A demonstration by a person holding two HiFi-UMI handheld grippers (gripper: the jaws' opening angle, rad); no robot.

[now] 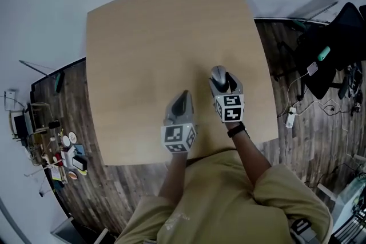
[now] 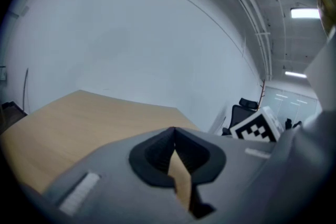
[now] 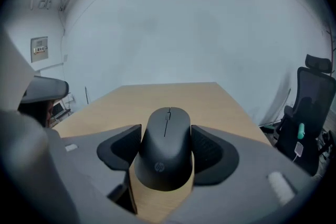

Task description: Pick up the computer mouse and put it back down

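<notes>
My left tool (image 2: pixel 174 134) hangs over the worktop (image 1: pixel 154 37), jaws together and holding nothing. Beside it, my right tool (image 3: pixel 166 136) is clamped on the computer mouse (image 3: pixel 167 157) by its flanks, low over the worktop. I can't tell whether the mouse is touching it. Those smooth, rounded sides could slide out if I tilt or ease the squeeze early.

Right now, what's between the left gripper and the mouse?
Only bare table between left gripper and mouse, seen in the head view.
</notes>
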